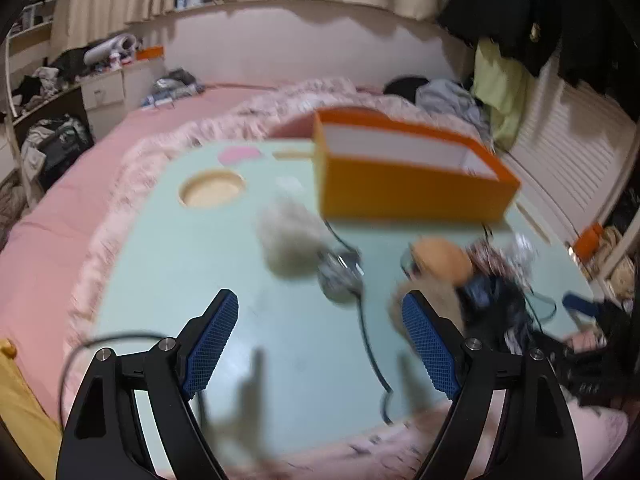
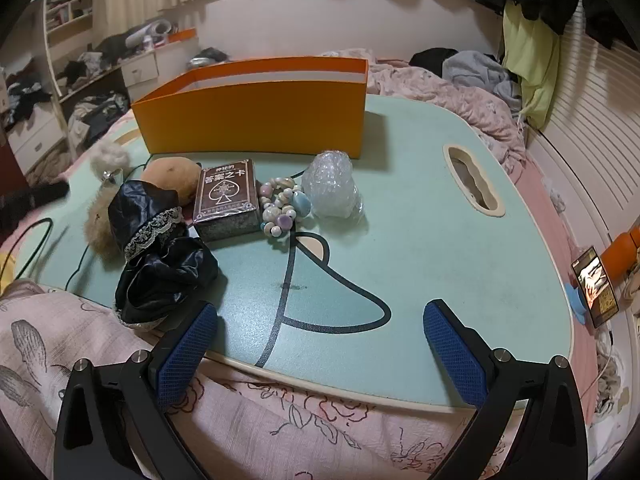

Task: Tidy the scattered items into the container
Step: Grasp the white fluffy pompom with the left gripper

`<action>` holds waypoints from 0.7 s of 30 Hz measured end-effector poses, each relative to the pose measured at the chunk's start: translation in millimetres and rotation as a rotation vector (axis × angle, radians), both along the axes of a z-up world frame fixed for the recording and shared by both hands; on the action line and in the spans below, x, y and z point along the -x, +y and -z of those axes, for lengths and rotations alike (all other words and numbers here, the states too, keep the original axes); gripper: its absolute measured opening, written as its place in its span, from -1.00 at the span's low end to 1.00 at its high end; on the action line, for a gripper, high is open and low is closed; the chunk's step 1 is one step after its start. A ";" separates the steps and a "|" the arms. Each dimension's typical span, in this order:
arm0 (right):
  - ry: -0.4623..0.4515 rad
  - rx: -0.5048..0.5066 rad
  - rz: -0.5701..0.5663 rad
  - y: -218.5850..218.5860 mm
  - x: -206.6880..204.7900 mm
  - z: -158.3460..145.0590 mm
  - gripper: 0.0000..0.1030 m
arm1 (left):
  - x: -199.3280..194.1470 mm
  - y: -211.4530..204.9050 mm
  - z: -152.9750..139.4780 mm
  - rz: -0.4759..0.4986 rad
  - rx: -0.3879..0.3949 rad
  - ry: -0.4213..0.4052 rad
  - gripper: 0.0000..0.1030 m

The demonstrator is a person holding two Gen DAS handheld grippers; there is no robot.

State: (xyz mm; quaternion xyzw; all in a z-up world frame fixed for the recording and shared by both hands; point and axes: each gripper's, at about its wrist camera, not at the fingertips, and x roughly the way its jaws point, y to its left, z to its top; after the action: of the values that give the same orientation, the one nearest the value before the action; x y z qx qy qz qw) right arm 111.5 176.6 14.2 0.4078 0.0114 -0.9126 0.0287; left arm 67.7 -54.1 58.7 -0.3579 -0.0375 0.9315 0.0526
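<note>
I aim left gripper [image 1: 320, 344], jaws apart, empty, at pompom [image 1: 290, 240], 12 o'clock | right gripper [image 2: 320, 344] apart, empty | pinch fluff centrally, clear cable [image 1: 368, 340], drop in box [image 1: 416, 192].

Orange box [image 2: 256, 124], open-topped, upright at the far side of the mint bench [image 2: 440, 248]. Just before it in a row: white pompom [image 2: 108, 158], brown plush [image 2: 172, 178], black satin cloth [image 2: 156, 248], card deck [image 2: 226, 198], bead bracelet [image 2: 282, 208], bubble-wrap bundle [image 2: 332, 188].

Count: one orange box [image 2: 256, 120], one card deck [image 2: 226, 200], one bead bracelet [image 2: 282, 206], one bubble-wrap bundle [image 2: 332, 188], two fluffy pompoms [image 2: 110, 158], one black satin pouch [image 2: 160, 248].
</note>
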 end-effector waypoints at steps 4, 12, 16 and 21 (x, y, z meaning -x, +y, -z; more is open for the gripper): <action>0.000 0.000 0.000 -0.3 0.0 -0.3 1.00 | 28.3 -18.9 -3.5 -0.046 -0.027 -0.030 0.63; 0.000 0.000 0.000 -0.3 -0.1 -0.1 1.00 | 85.7 -16.1 18.9 -0.015 -0.082 -0.151 0.44; 0.001 0.001 0.000 -0.3 -0.2 -0.1 1.00 | 98.2 -8.7 31.7 0.011 -0.103 -0.212 -0.23; 0.002 0.001 0.000 -0.3 -0.3 0.1 1.00 | 94.8 -5.9 33.8 0.028 -0.121 -0.198 -0.24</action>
State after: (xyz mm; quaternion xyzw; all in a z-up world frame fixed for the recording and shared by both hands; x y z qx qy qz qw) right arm 111.8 176.3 14.1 0.4071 0.0107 -0.9129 0.0289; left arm -27.1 -60.0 24.9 -0.4449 -0.0934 0.8868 0.0830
